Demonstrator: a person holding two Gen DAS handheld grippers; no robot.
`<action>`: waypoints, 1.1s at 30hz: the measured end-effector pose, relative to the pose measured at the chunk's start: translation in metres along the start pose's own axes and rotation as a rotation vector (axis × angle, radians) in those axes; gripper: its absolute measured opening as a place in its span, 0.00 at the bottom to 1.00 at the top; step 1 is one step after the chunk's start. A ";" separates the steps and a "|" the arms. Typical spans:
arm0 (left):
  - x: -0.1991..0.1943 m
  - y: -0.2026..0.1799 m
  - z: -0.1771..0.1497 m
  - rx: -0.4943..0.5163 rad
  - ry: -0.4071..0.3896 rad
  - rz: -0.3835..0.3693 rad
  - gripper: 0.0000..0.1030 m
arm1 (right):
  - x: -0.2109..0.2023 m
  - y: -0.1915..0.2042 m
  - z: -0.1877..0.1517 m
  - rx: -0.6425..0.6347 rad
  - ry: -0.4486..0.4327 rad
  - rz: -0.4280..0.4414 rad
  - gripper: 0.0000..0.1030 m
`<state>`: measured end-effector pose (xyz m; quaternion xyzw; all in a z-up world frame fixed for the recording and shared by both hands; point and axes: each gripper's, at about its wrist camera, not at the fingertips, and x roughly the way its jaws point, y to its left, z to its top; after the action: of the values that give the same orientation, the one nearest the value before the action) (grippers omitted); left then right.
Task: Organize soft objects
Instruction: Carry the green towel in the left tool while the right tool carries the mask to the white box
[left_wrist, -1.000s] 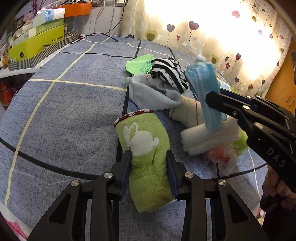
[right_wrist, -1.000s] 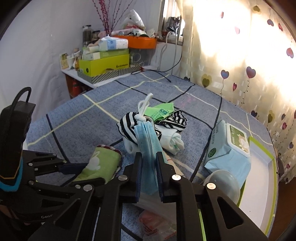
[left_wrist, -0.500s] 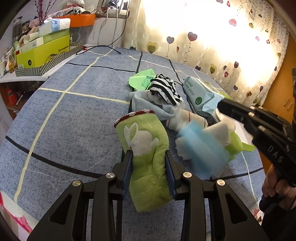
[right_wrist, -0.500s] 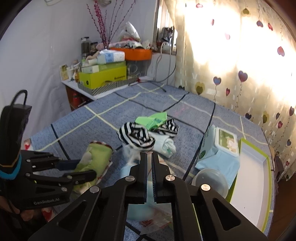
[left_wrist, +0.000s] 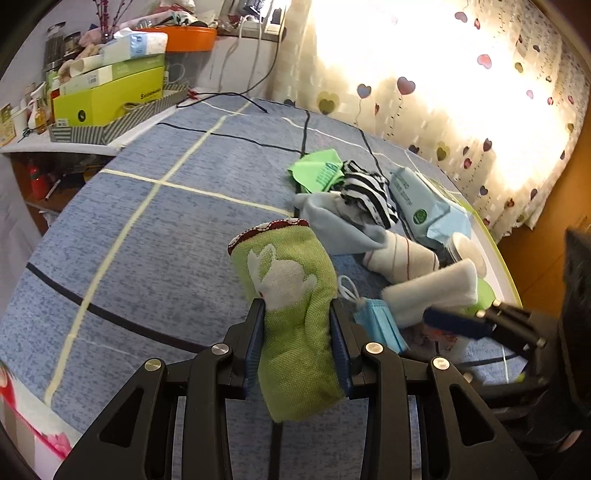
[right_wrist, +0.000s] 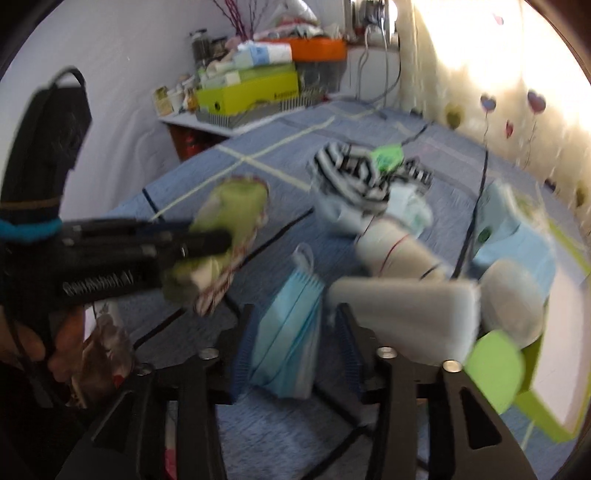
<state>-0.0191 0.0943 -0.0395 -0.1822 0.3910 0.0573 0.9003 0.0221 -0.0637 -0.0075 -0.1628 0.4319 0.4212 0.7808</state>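
Observation:
My left gripper is shut on a green rolled towel with a white rabbit, which it holds tilted above the blue bed cover. In the right wrist view the same towel shows in the left gripper. A blue face mask lies on the cover between the jaws of my right gripper. These jaws are opening, and a gap shows at the right pad. In the left wrist view the mask lies beside the towel, with a right fingertip close by.
A white folded towel, a cream roll with red stripes, a striped sock, grey cloth and a wipes pack crowd the right. A green-rimmed tray lies at the bed's right edge. Boxes fill a shelf at the back left.
My right gripper brought the mask down from above the pile to the cover and its jaws have parted. The left gripper keeps its hold on the green towel.

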 end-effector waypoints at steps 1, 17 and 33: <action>-0.001 0.001 0.000 0.000 -0.001 -0.001 0.33 | 0.004 0.001 -0.001 0.008 0.010 0.001 0.50; -0.021 -0.007 0.001 0.018 -0.043 -0.022 0.33 | -0.004 0.008 0.002 0.011 -0.027 -0.031 0.14; -0.039 -0.080 0.039 0.159 -0.131 -0.086 0.33 | -0.097 -0.039 0.011 0.075 -0.241 -0.174 0.14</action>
<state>0.0005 0.0359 0.0357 -0.1225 0.3266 -0.0008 0.9372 0.0324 -0.1299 0.0730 -0.1186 0.3347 0.3523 0.8659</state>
